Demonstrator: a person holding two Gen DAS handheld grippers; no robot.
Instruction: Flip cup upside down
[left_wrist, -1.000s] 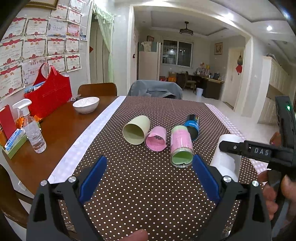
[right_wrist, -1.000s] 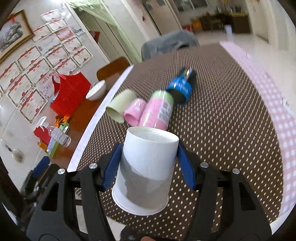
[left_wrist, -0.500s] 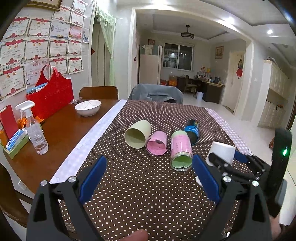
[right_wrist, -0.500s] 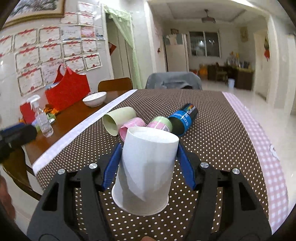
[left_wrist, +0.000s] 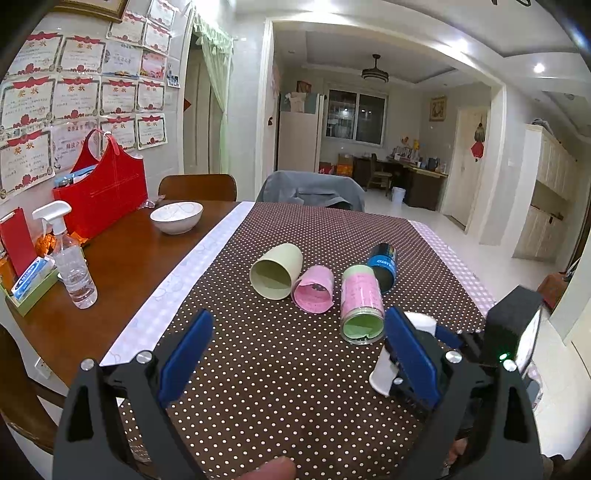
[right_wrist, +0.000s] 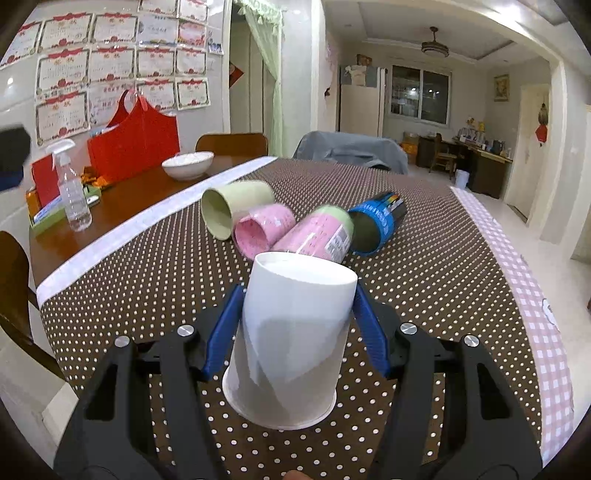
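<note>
Right gripper (right_wrist: 295, 332) clamped on white paper cup (right_wrist: 291, 339), already inverted: wide rim down, base up, at or just above dotted tablecloth (right_wrist: 443, 295); contact unclear. Step looks like set-down; next likely lower flat, then release. Left gripper (left_wrist: 295, 354) wide open, empty, cup just right of it. Ahead, four lying on sides: green cup (right_wrist: 229, 206), pink cup (right_wrist: 258, 232), pink-green tumbler (right_wrist: 317, 236), blue can (right_wrist: 376, 225).

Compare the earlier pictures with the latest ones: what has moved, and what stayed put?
The right tongs kept their grip on the white cup and rolled level from a sideways tilt, lowering it, wide rim down, toward the dotted tablecloth. Whether it touches is unclear. The left tongs stayed open and empty; the four cups lying on their sides did not move.
</note>
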